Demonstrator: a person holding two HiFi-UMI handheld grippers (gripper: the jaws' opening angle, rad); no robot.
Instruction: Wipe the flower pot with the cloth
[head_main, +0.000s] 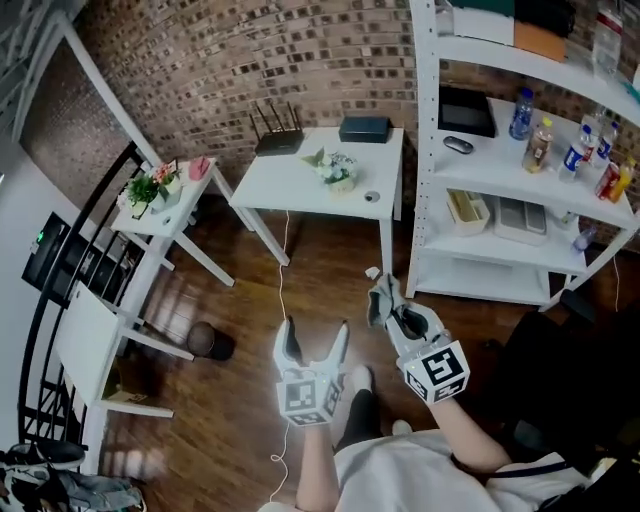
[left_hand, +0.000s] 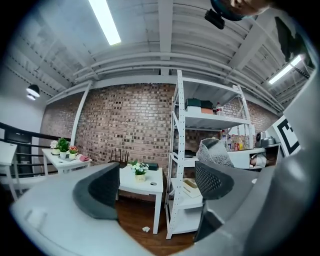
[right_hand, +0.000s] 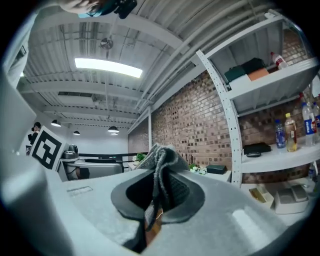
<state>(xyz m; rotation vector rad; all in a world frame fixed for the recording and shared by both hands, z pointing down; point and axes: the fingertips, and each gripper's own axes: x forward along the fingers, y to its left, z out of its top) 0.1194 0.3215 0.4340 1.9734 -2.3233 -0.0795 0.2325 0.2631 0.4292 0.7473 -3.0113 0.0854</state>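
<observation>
Flower pot (head_main: 338, 172) sits mid white table (head_main: 290, 185) | our right gripper (head_main: 392, 306) clamps the cloth (right_hand: 159, 162), short of the table's front edge | left gripper (head_main: 314, 330) jaws apart, empty | open floor (head_main: 330, 268) before the table

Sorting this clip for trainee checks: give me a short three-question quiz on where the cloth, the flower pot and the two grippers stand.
1. True or false: the right gripper is shut on the grey cloth.
2. The flower pot with white flowers stands on: A the white table; B the shelf unit; C the floor.
3. Fill in: the left gripper has its jaws ___, with nothing between them.
Key: 1 true; 2 A; 3 apart.
</observation>
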